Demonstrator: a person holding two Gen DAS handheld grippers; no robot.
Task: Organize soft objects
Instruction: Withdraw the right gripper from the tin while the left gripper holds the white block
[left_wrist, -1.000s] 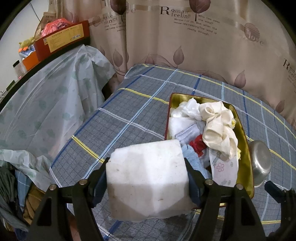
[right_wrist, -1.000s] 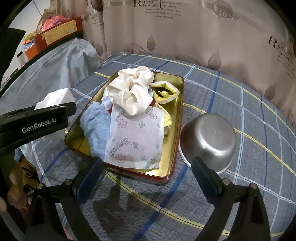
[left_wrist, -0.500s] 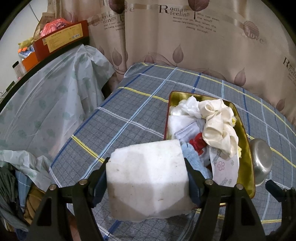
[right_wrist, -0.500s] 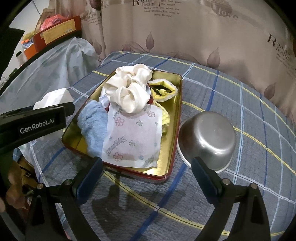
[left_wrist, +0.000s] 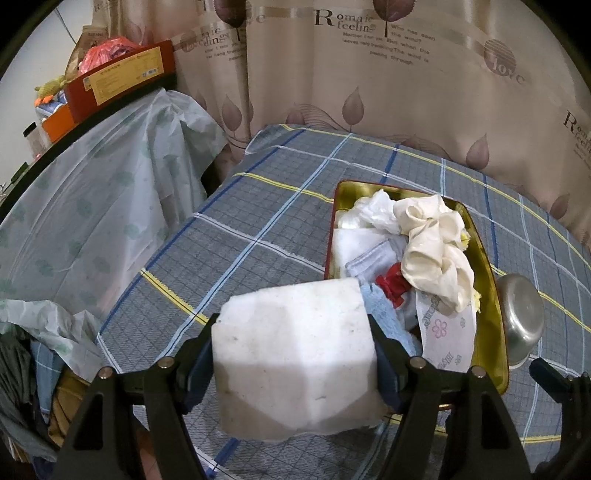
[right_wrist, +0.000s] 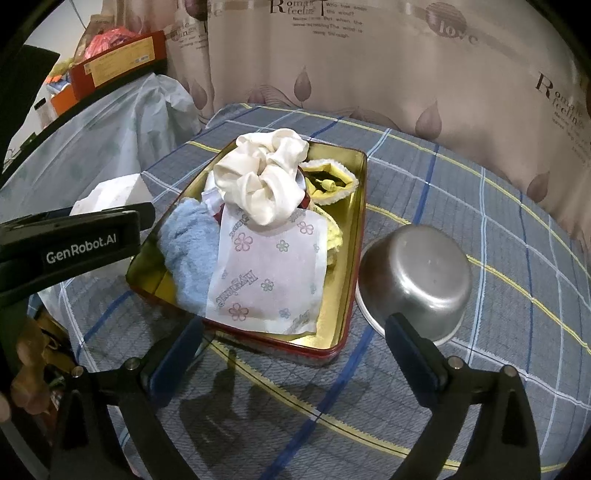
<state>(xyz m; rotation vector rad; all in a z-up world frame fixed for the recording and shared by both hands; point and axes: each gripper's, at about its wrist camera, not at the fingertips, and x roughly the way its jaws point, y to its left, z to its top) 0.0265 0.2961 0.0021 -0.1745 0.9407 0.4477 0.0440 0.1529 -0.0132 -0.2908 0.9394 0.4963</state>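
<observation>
Barely anything has shifted since a moment ago: my left claw (left_wrist: 295, 343) is still clenched on the white sponge block (left_wrist: 295, 354), chunky, faceted and speckled, held above the near left edge of the checked tablecloth (left_wrist: 236, 236). Its underside is hidden. Next, the gold tin tray (right_wrist: 352, 236) heaped with a fuzzy blue cloth (right_wrist: 192, 254), a flowered tissue pack (right_wrist: 269, 273) and a cream satin scrunchie (right_wrist: 266, 177). My right claw (right_wrist: 293, 354) hangs wide open, empty, before the upturned steel bowl (right_wrist: 417, 277).

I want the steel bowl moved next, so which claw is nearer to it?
Right. The right claw is open with one finger just in front of the steel bowl; the left claw, across the tin, holds the white sponge.
</observation>
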